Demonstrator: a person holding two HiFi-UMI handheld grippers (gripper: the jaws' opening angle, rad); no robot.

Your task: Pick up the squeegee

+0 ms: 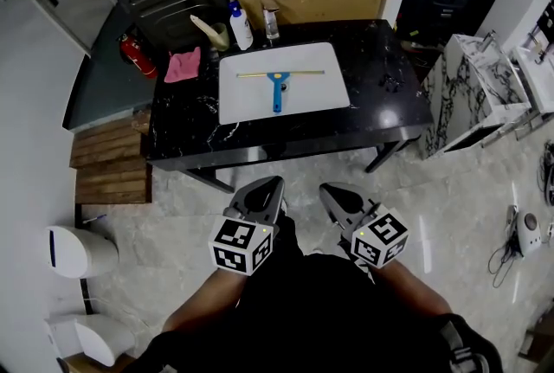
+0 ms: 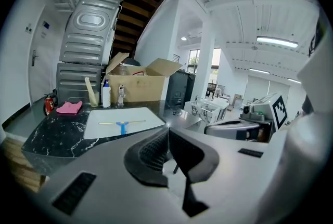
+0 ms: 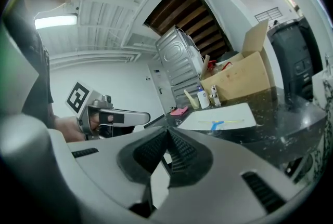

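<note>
Holds nothing: left gripper point(image 1: 270, 186) and right gripper point(image 1: 331, 190) both pinched closed. Could shove the far squeegee point(image 1: 279, 82) across its white board point(image 1: 244, 99) unless opened first.

The person is holding both grippers low in the head view, around 6 o'clock, side by side and near each other. The left gripper point(image 1: 269, 182) is pointing toward 1 o'clock, its jaws pressing together with nothing between them. The right gripper point(image 1: 330, 189) is angling toward 11 o'clock, so the two tips are leaning toward each other, and its jaws are also meeting empty. Each marker cube point(image 1: 242, 244) is facing up. The left forearm point(image 1: 197, 317) and right forearm point(image 1: 414, 292) are reaching in from 7 and 5 o'clock.
</note>
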